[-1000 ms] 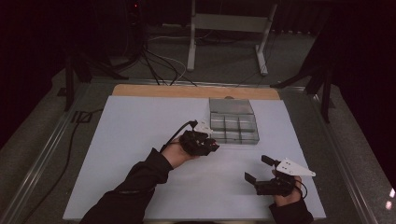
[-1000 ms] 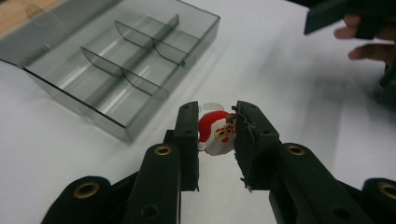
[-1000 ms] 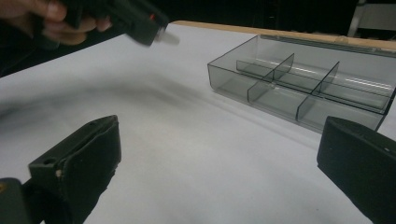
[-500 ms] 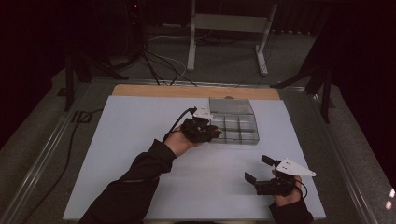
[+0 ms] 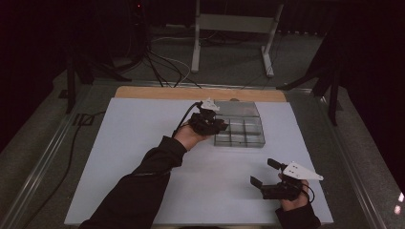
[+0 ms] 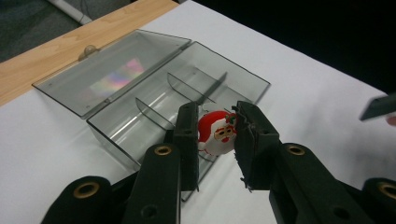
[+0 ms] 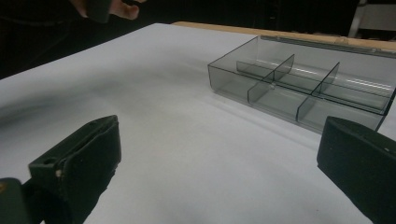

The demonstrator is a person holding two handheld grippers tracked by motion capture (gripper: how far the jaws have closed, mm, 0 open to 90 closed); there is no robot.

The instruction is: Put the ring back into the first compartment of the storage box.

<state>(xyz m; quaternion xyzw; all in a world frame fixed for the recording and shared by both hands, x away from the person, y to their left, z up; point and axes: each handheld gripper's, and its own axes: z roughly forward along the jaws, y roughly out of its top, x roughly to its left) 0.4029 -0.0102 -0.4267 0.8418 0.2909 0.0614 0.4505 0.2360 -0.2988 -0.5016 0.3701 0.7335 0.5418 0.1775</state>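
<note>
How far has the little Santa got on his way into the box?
Done: the box lies open, lid back, and the left gripper has picked Santa up. In hand: its fingers pinch him over the box's near edge. Left: dropping him into a compartment, none of which visibly holds anything. The right gripper waits open.

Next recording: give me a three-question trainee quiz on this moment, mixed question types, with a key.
1. True or false: the left gripper is shut on a Santa figure.
2. The lid of the clear box is: A) open, lying flat behind it; B) closed; C) held by the right gripper.
3. How do the right gripper's jaws stand, and what is between them?

Key
1. True.
2. A.
3. Wide open, with nothing between them; it hangs over the white sheet, apart from the box.
</note>
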